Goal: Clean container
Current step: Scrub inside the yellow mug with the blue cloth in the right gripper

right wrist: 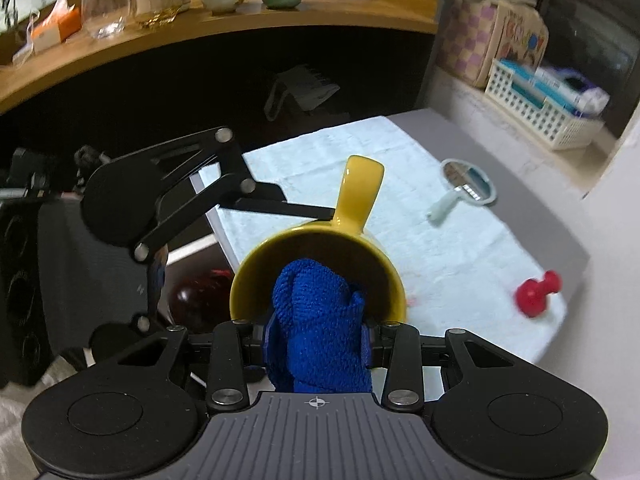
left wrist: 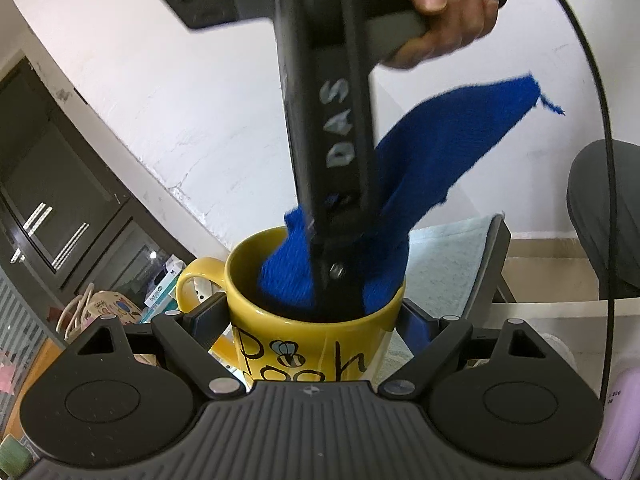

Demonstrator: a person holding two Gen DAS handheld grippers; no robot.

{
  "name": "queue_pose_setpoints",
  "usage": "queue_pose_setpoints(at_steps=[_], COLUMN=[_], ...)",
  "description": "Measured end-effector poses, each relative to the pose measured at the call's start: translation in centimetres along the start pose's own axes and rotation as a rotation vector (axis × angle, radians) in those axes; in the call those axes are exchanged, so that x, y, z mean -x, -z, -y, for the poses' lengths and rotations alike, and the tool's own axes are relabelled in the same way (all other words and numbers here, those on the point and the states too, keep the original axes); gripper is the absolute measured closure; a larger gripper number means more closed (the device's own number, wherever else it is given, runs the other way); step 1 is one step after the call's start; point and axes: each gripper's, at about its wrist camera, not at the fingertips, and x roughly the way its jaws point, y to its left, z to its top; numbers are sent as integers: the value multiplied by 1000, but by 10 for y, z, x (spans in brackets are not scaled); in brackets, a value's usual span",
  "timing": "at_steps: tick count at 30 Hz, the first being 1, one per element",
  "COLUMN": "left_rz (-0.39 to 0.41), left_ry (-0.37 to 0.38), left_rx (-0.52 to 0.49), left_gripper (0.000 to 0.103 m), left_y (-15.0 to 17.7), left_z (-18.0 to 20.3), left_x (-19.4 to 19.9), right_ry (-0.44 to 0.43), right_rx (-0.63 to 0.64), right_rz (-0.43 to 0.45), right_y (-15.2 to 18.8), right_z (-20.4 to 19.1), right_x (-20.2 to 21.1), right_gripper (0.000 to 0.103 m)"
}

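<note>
Yellow Pooh mug [left wrist: 316,340] was held off the table, clamped across its body between the 2 fingers of the left gripper [left wrist: 316,320]; handle [left wrist: 196,280] stuck out to the side, past the left finger. From the right wrist view the mug was tipped, mouth toward the camera, hanging over the near edge of the pale towel [right wrist: 460,248].

Inside the mug: a blue knitted cloth [right wrist: 320,320], bunched and pushed down into the bowl. Right gripper [right wrist: 318,344] was closed on that cloth, tips reaching into the mug mouth. 1 loose tail of the cloth [left wrist: 460,140] stood up above the rim. A hand [left wrist: 444,20] showed above the mug, on the right tool's grip.

Beyond the mug, on the towel: a small hand mirror [right wrist: 466,188] well past the handle, and a red push-pin-shaped piece [right wrist: 536,292] off to the side. Further out from the mug, a white slotted basket [right wrist: 536,108] and a wooden shelf with cups and glasses [right wrist: 224,12].

Judgement: wiping of the mug's interior was the step in hand. How clean the inner wall was, I could not tell; the cloth hid most of it. Next move likely calls for sweeping the cloth round the inner wall and base while the left grip stays firm; a slack hold would let the glazed mug turn or slip.
</note>
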Motion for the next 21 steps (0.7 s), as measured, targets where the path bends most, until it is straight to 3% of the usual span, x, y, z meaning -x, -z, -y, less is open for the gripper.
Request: queue_pose_setpoints(at_steps=[16,21], left_rz=[-8,-12], left_ry=[12,20], left_rx=[60,85], left_gripper=[12,12], left_y=[8,8], left_z=[-52,-71], left_x=[-6,-11], right_ry=[-162,-102], right_rx=[-147,-102], right_rz=[20,28], right_y=[-7,-10], right_z=[24,19], right_x=[-22,-19], right_gripper=[62,62])
